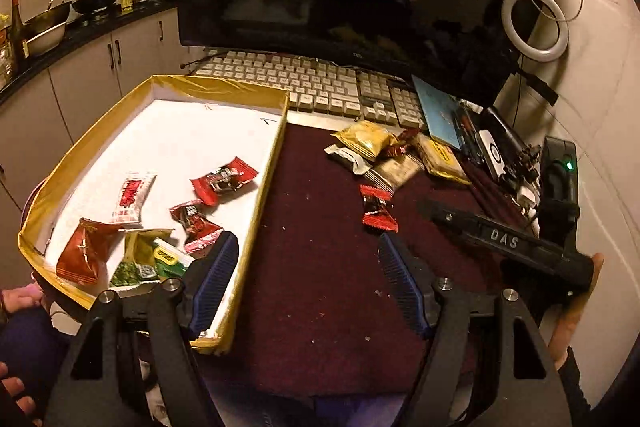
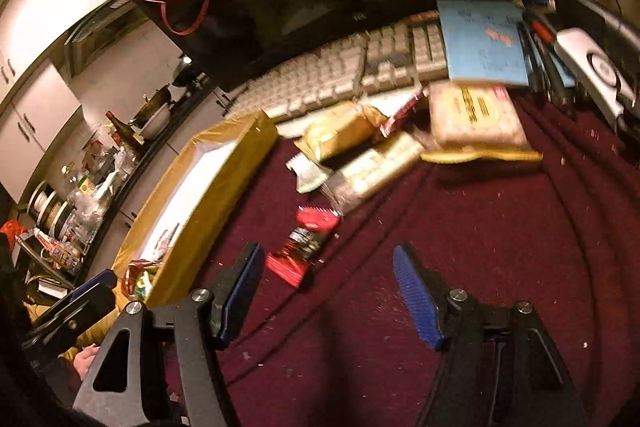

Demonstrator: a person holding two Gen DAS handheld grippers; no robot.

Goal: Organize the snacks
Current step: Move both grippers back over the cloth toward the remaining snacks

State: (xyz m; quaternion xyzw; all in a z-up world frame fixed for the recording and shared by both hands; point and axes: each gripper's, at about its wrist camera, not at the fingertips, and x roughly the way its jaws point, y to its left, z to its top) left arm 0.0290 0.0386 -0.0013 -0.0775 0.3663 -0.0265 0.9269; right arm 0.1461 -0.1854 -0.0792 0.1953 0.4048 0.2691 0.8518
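Two tools [image 1: 306, 267] [image 2: 328, 287] spread, empty, over bare maroon cloth [image 1: 320, 267] beside the tray's [image 1: 260, 195] wall.

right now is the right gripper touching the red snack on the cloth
Apart. The right wrist view shows the right gripper open, with bare cloth between its fingertips and the red snack.

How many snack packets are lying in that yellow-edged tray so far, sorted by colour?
Red foil packets: 3
White packet with red print: 1
Green-and-yellow packet: 1
Total in the yellow-rimmed white cardboard tray: 5
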